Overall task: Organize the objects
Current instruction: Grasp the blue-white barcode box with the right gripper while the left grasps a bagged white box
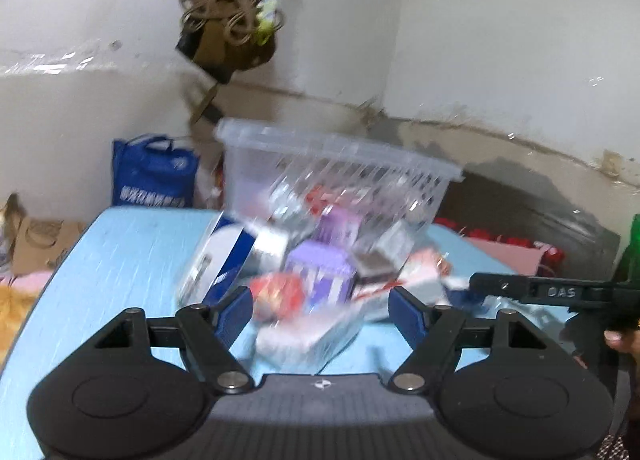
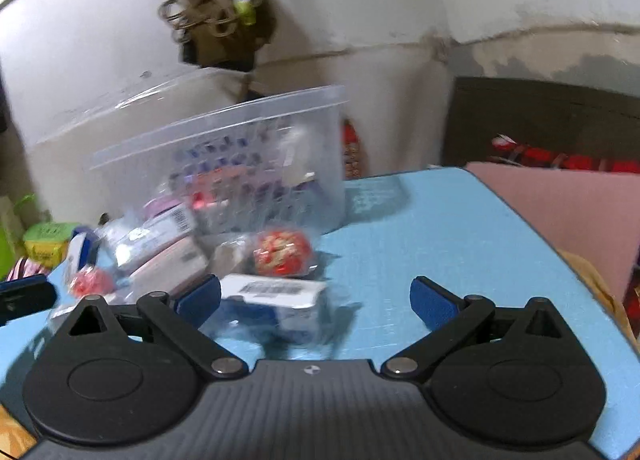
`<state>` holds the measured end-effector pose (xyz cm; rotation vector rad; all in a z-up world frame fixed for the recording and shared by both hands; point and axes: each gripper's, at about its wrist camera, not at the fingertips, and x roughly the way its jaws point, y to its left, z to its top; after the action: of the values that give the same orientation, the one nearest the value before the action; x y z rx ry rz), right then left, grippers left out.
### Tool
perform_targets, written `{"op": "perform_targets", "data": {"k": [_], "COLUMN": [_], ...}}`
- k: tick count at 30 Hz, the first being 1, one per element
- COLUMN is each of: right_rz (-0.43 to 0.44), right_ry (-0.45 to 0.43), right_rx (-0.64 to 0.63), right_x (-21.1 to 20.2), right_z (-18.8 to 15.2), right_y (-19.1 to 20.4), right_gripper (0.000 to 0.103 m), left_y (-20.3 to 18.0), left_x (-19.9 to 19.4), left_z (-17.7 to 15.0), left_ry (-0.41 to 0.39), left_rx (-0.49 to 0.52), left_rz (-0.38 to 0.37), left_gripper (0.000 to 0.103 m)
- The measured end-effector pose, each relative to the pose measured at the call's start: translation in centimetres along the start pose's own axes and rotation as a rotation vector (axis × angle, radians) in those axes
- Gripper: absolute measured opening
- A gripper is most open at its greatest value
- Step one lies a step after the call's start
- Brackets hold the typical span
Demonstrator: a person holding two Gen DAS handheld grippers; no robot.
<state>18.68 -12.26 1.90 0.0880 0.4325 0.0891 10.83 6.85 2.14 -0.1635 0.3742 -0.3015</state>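
The left claw (image 1: 320, 310) is spread wide and grips nothing; the right claw (image 2: 316, 298) is likewise spread and empty. Just ahead of both, a clear basket (image 1: 400, 168) lies tipped on the blue counter (image 1: 120, 260), blurred packets spilling toward the claws: a purple box (image 1: 320, 272), a red wrapped ball (image 2: 282, 252), a barcode-labelled box (image 2: 272, 292) between the right claw's fingers.

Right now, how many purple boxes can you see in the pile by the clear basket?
2, in the left wrist view. One purple box lies at the front of the pile on the blue table; the other purple box lies behind it, against the clear basket. Blur may hide more.
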Motion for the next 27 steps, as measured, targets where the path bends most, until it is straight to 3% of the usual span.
{"op": "perform_targets", "data": {"k": [7, 9, 13, 19, 22, 27], "right_rz": [0.022, -0.002, -0.004, -0.025, -0.024, -0.032], "right_ry": [0.056, 0.065, 0.083, 0.083, 0.074, 0.037], "right_rx": [-0.039, -0.058, -0.029, -0.046, -0.028, -0.012], "right_x": [1.0, 1.1, 1.4, 1.8, 1.9, 1.5], "right_z": [0.0, -0.2, -0.6, -0.4, -0.4, -0.6], "right_y": [1.7, 2.0, 1.5, 2.0, 1.7, 1.5], "right_gripper": [0.099, 0.087, 0.08, 0.081, 0.08, 0.079], "left_y": [-0.6, -1.0, -1.2, -1.8, -2.0, -1.8], "left_x": [0.8, 0.9, 2.1, 2.1, 1.8, 0.6], "left_z": [-1.1, -1.6, -2.0, -1.9, -2.4, -3.0], "left_ry": [0.041, 0.054, 0.096, 0.084, 0.078, 0.037], "left_rx": [0.029, 0.035, 0.056, 0.082, 0.099, 0.075], "left_rz": [0.032, 0.039, 0.093, 0.09, 0.079, 0.058], "left_gripper": [0.078, 0.078, 0.078, 0.077, 0.057, 0.053]}}
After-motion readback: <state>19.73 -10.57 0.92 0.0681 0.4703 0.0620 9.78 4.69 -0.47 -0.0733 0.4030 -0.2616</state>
